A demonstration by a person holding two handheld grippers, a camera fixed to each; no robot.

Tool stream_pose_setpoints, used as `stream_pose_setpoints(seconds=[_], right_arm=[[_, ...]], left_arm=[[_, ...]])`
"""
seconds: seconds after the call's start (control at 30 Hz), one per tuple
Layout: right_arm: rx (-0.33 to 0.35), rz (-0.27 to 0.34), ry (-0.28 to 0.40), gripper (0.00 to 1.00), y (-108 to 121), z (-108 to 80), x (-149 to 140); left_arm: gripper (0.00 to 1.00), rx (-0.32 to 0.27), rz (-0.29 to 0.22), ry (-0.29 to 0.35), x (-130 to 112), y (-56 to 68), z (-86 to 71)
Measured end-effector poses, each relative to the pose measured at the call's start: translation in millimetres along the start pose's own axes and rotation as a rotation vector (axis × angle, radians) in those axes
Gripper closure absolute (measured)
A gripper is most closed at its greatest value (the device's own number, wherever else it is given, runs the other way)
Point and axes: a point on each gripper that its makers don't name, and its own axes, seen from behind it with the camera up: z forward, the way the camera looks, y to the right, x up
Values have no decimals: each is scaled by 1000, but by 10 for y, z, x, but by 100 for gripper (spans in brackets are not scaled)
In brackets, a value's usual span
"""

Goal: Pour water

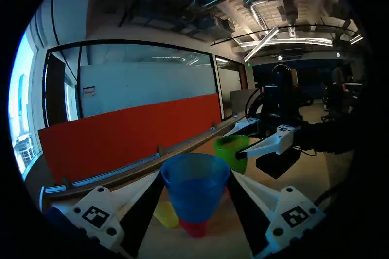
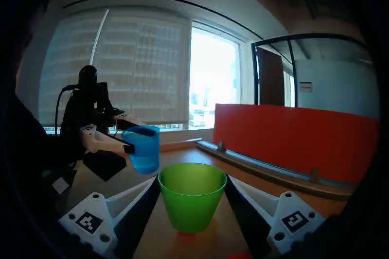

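Note:
In the left gripper view my left gripper (image 1: pixel 196 196) is shut on a blue cup (image 1: pixel 195 191), held upright above the table. Farther right, the right gripper (image 1: pixel 253 140) holds a green cup (image 1: pixel 232 151). In the right gripper view my right gripper (image 2: pixel 192 200) is shut on the green cup (image 2: pixel 192 195), upright and seemingly with nothing in it. To its left the left gripper (image 2: pixel 124 137) holds the blue cup (image 2: pixel 141 148), higher than the green one and apart from it. Water inside the blue cup cannot be made out clearly.
A yellow cup (image 1: pixel 167 213) and a red cup (image 1: pixel 193 228) stand on the wooden table (image 1: pixel 311 171) under the blue cup. A red partition (image 1: pixel 131 132) with a rail runs along the table's far edge. A person's dark sleeve (image 1: pixel 330 135) reaches in from the right.

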Motion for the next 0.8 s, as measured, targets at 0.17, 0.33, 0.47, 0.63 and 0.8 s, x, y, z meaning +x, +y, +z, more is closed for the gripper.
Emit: stream_pose_setpoints(seconds=[0.17, 0.33, 0.47, 0.63, 0.8], right_arm=[[21, 6, -3, 8, -69, -6, -40], [44, 5, -10, 8, -163, -3, -104], [62, 4, -15, 8, -230, 4, -152], [79, 13, -21, 7, -301, 19, -210], [97, 20, -26, 7, -381, 34, -258]], left_arm=[[14, 6, 19, -2, 10, -13, 7], [14, 13, 51, -2, 35, -31, 17], [13, 19, 89, -1, 74, -32, 20], [13, 34, 145, 2, 144, -34, 26], [13, 43, 190, 1, 191, -29, 41]])
